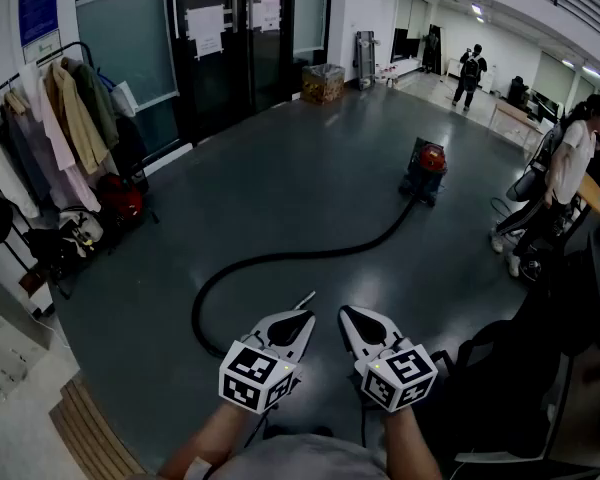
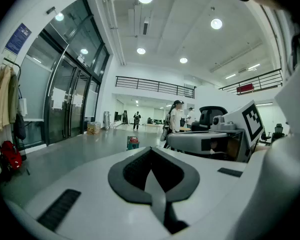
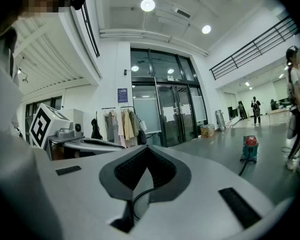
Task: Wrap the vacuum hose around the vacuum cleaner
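Observation:
The vacuum cleaner (image 1: 426, 167), teal with a red top, stands on the grey floor well ahead of me. Its black hose (image 1: 280, 258) snakes from the machine toward me and curls into a loop at my left. The hose end is hidden behind my left gripper (image 1: 304, 316). That gripper is shut and holds nothing. My right gripper (image 1: 346, 312) hangs beside it, also shut and empty. The left gripper view shows its closed jaws (image 2: 151, 152) with the vacuum cleaner (image 2: 133, 143) far beyond. The right gripper view shows the closed jaws (image 3: 147, 151), the vacuum cleaner (image 3: 250, 148) and its hose (image 3: 243, 168).
A coat rack (image 1: 50, 118) with jackets and a red bag (image 1: 120, 198) lines the left wall. A cardboard box (image 1: 323, 83) sits by the glass doors. A person (image 1: 565, 173) stands at the right by a desk, another (image 1: 470, 73) far back. A black chair (image 1: 520, 368) is close at my right.

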Demonstrator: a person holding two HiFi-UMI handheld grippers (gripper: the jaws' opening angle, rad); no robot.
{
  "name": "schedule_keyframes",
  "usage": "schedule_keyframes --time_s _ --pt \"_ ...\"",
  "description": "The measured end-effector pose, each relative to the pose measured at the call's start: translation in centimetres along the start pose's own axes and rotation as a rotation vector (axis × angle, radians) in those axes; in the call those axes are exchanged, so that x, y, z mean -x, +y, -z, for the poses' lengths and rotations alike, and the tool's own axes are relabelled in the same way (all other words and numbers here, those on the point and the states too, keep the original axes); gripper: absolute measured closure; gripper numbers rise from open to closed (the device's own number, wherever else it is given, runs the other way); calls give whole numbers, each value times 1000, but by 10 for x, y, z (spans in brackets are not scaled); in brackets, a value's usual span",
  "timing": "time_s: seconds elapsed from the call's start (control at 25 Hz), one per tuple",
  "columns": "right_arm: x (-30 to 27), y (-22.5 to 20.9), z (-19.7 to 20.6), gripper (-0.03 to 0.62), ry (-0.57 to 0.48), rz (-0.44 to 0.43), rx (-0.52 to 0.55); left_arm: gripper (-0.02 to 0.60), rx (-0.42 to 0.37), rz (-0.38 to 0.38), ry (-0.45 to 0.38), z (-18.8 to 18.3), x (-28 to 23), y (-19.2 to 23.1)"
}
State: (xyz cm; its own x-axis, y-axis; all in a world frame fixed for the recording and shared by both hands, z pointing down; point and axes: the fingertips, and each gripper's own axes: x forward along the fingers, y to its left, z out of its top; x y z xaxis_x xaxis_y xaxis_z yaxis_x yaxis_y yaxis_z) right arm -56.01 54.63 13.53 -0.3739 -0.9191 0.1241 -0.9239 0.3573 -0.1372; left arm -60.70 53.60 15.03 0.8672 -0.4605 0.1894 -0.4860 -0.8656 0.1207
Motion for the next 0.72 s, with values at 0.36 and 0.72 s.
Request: schedule_keyframes --time_s 0.36,0.72 --pt "-4 -3 -1 589 -6 5 -25 574 2 -4 -2 -1 0 5" --pt "-4 -10 1 589 0 -17 -25 574 -2 -28 0 -2 -5 3"
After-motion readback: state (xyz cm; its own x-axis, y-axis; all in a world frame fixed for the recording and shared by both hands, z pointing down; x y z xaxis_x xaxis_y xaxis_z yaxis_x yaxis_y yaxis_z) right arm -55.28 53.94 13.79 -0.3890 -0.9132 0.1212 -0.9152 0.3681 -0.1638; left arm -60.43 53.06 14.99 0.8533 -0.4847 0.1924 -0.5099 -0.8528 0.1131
